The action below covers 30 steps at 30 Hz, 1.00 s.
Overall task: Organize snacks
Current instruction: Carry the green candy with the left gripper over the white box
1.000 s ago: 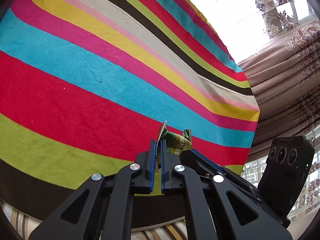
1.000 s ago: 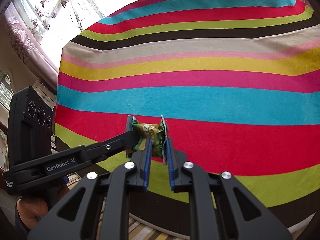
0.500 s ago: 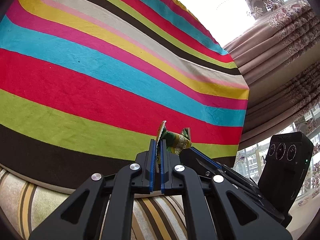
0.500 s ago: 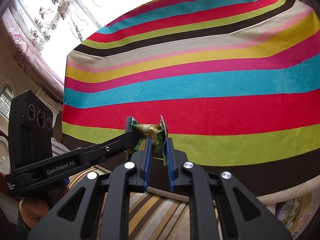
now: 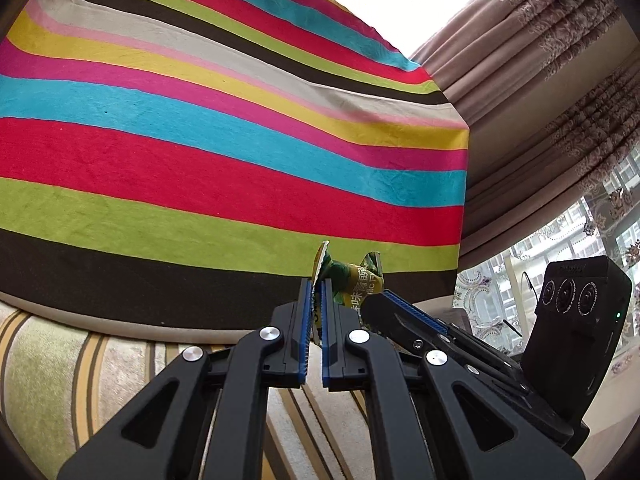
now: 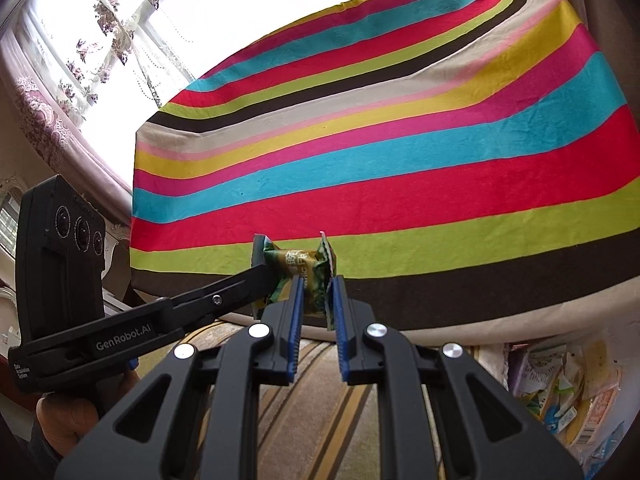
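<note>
**Striped cloth, and one little green packet held by two grippers**

Stripes of red, blue, pink, yellow, green, brown and cream run across the big cloth [image 5: 200, 140] that fills most of both views. Its edge hangs over a striped sofa cushion [image 6: 312, 400] low in the frame. Brownish curtains [image 5: 540, 60] hang in the upper right of the left wrist view. A bright window [image 6: 200, 12] fills the upper left of the right wrist view.

A pile of other snack packs [image 6: 568, 392] sits in the lower right corner of the right wrist view.

The left gripper [image 5: 316, 300] stands bottom centre in its own view, with its blue pads pressed together on one crimped end of the small green snack packet [image 5: 354, 280]. The right gripper [image 6: 317, 296] is pinching the other end of the same packet. So the packet hangs in the air between the two, just in front of the cloth's near edge. A hand [image 6: 68, 420] holds the left gripper's handle in the lower left corner of the right wrist view.
</note>
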{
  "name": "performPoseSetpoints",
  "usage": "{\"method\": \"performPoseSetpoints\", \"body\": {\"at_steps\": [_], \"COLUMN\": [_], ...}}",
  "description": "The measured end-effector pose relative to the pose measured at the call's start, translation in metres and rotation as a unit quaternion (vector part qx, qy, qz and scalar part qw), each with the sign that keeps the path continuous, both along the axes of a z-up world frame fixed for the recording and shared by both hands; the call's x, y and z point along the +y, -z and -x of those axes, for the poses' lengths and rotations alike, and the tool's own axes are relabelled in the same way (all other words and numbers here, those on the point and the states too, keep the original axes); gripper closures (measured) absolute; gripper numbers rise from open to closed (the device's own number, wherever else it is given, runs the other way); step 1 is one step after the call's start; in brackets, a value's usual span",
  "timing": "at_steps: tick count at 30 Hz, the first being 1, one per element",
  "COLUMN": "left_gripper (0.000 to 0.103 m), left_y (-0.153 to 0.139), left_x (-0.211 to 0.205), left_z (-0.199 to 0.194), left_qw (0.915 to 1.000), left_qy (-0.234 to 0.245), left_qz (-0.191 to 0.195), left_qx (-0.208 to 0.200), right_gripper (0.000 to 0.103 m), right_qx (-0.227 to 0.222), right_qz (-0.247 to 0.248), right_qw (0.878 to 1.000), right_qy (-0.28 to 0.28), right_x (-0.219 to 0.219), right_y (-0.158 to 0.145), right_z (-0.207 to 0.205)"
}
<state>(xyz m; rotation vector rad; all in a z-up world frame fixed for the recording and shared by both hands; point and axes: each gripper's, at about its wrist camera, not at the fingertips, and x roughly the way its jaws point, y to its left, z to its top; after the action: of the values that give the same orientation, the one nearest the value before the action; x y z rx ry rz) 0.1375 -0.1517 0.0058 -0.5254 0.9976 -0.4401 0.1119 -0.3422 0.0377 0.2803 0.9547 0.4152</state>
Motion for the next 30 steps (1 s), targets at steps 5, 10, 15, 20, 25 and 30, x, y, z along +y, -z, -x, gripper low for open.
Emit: {"method": "performPoseSetpoints", "body": {"at_steps": [5,10,15,20,25,30], "left_gripper": [0.103,0.103,0.103,0.103,0.103,0.103], "left_y": [-0.004,-0.004,-0.003,0.001,0.003,0.006], "left_x": [-0.027,-0.056,-0.082,-0.106,-0.131,-0.154], "left_z": [0.009,0.012,0.013,0.017,0.021,0.023], "left_qw": [0.9996,0.998,0.9955,0.9921,0.9878,0.9835], "left_qy": [0.028,0.06,0.09,0.12,0.148,0.174], "left_qz": [-0.009,-0.018,-0.028,-0.035,-0.045,-0.048], "left_qx": [-0.001,0.002,0.006,0.011,0.011,0.016], "right_gripper": [0.088,0.088,0.088,0.088,0.088,0.087], "right_qx": [-0.002,-0.001,0.005,0.011,0.015,0.021], "right_qz": [-0.001,0.0,-0.001,-0.003,0.003,0.006], "right_qw": [1.0,0.999,0.998,0.996,0.994,0.991], "right_qy": [0.021,0.045,0.067,0.089,0.112,0.133], "right_x": [-0.03,-0.058,-0.08,-0.101,-0.12,-0.141], "right_y": [-0.001,0.0,0.004,0.008,0.009,0.012], "right_z": [0.017,0.032,0.047,0.062,0.074,0.088]}}
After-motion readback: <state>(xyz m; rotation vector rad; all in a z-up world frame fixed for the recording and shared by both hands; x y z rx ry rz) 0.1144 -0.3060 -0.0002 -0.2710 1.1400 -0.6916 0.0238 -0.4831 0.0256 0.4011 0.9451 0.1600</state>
